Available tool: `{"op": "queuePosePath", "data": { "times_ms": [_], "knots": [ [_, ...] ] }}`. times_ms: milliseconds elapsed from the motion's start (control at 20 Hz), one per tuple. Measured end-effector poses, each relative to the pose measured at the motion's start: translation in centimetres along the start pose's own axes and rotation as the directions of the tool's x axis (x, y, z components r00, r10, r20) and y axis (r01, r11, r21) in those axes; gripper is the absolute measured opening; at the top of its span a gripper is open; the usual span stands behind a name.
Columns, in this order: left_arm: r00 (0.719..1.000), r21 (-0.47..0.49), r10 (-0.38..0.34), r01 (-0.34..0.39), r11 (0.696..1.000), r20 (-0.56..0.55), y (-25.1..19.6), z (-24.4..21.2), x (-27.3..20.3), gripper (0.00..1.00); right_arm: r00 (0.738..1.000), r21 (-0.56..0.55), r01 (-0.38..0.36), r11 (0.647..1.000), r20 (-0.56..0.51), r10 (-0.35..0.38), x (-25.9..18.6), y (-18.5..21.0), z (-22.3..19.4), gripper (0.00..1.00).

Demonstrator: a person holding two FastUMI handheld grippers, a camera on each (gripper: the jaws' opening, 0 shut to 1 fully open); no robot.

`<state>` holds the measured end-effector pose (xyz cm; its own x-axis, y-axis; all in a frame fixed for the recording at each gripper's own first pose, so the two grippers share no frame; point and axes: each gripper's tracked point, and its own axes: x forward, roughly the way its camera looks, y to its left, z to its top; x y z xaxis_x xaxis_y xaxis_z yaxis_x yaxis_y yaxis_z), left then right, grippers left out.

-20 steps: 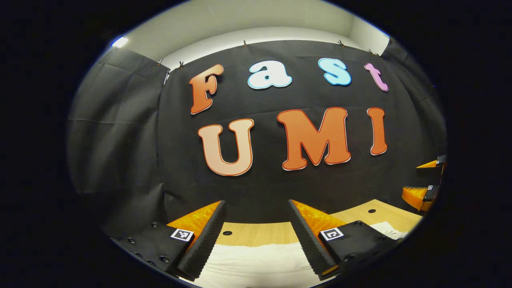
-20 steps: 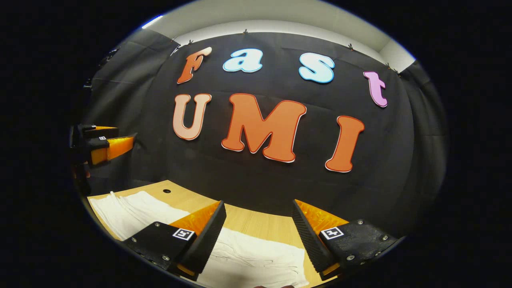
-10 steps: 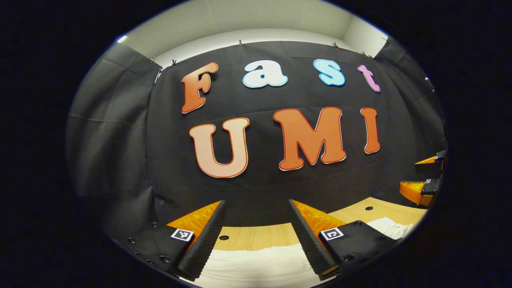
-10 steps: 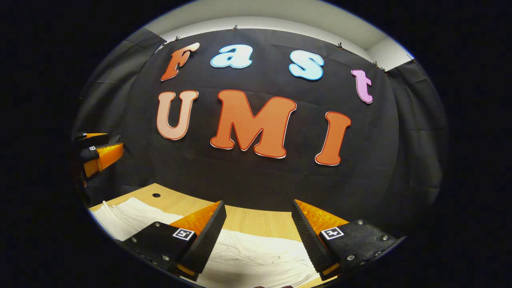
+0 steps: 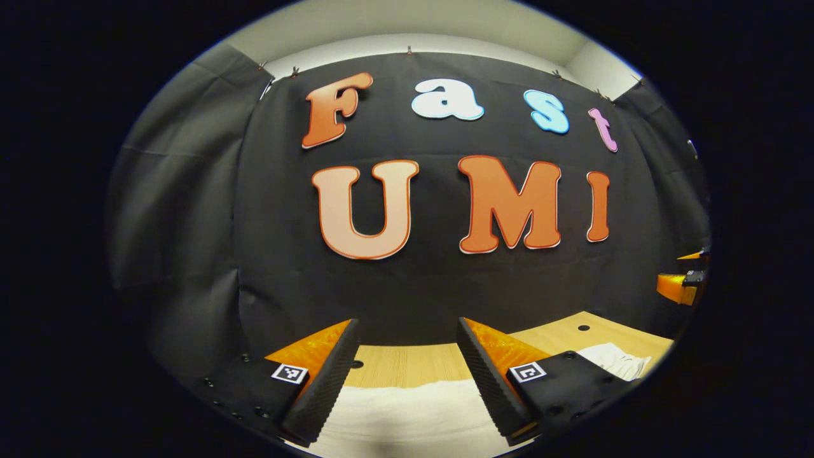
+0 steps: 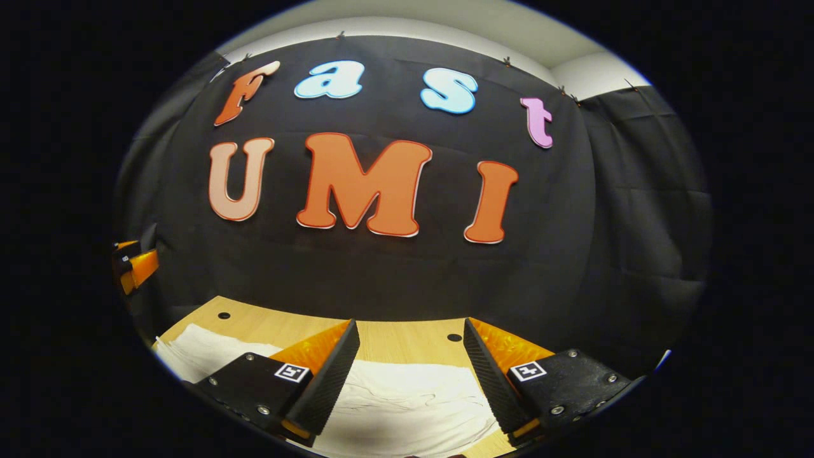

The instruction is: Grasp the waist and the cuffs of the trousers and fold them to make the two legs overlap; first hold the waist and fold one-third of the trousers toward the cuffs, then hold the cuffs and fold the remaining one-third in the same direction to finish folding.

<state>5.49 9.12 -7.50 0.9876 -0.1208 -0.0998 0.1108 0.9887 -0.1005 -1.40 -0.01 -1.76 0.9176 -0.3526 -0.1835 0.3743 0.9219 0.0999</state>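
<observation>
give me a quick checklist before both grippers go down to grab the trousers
1. Left gripper fingers apart, nothing between them: ok.
2. Right gripper fingers apart, nothing held: ok.
3. White trousers lie on the wooden table beneath the right gripper: ok.
4. Trousers also lie under the left gripper's fingers in the left gripper view: ok.
5. Which end is waist and which is cuffs: cannot tell, the cloth is cut off at the bottom of both views.
6. Trousers laid flat with both legs spread: cannot tell, some wrinkles show in the right gripper view.
</observation>
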Motion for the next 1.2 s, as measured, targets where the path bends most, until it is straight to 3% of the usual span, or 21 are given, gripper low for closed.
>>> {"op": "queuePosePath", "data": {
  "times_ms": [250,450,550,650,950,1200],
  "knots": [
    [0.982,-0.052,0.125,-0.133,0.990,-0.139,4.4,-4.3,0.0,0.99,0.989,0.139,0.033,0.990,-0.147,-0.012,1.8,-3.3,-4.3,0.99],
    [0.947,-0.083,0.203,-0.230,0.970,-0.247,6.8,-7.3,-0.8,0.99,0.952,0.199,0.058,0.978,-0.307,0.006,3.9,-5.8,-9.6,0.99],
    [0.906,-0.062,0.258,-0.295,0.954,-0.336,8.5,-10.1,-1.6,0.99,0.920,0.256,0.063,0.965,-0.389,0.043,4.7,-5.7,-12.4,0.99],
    [0.856,-0.104,0.270,-0.347,0.932,-0.440,9.1,-13.2,-2.7,0.98,0.887,0.329,0.069,0.942,-0.453,0.093,5.1,-4.9,-15.0,1.00],
    [0.741,-0.184,0.257,-0.455,0.871,-0.620,12.0,-20.1,-6.1,0.99,0.804,0.407,0.136,0.903,-0.578,0.140,5.9,-5.0,-20.5,0.99],
    [0.595,-0.289,0.157,-0.583,0.759,-0.788,13.6,-26.5,-10.6,0.97,0.715,0.450,0.256,0.856,-0.684,0.146,5.0,-6.6,-25.2,0.98]
  ]
}}
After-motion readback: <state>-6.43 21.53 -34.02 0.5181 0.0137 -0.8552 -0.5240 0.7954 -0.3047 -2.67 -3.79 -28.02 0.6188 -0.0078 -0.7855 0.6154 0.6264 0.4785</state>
